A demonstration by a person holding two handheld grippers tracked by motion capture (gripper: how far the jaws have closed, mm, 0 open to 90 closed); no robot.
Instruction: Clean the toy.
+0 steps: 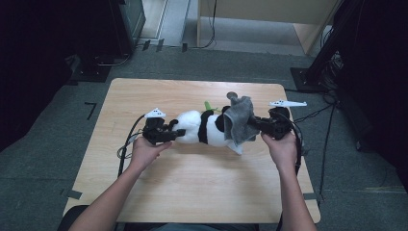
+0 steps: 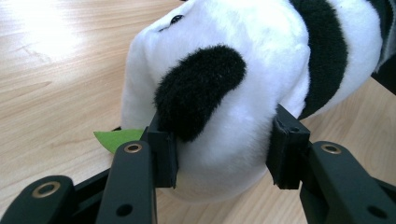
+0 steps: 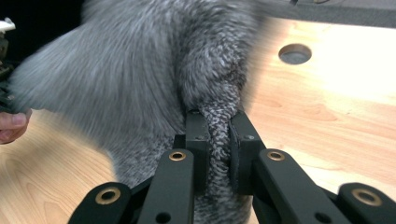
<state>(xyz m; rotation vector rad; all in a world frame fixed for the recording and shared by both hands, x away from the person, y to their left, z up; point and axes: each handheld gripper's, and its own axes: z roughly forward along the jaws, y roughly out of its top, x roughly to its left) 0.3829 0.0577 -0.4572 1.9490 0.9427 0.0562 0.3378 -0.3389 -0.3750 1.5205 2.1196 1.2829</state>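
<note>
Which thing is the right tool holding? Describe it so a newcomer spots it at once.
On the wooden table, find the panda plush lying mid-table. Over its right end hangs a grey cloth, pinched in the right tool. It is the only fuzzy, plain grey item; the plush is black and white.

This looks like a lab or recording room set up for handling trials. A small light-wood bench with rounded corners (image 1: 192,183) stands alone on grey carpet flooring (image 1: 43,159), with strips of dark tape (image 1: 90,109) marking the carpet at left. Black equipment stands and frames (image 1: 332,43) crowd the upper right, loose black cables (image 1: 317,113) run over the floor, and a pale wooden cabinet (image 1: 269,12) sits at the top.
</note>
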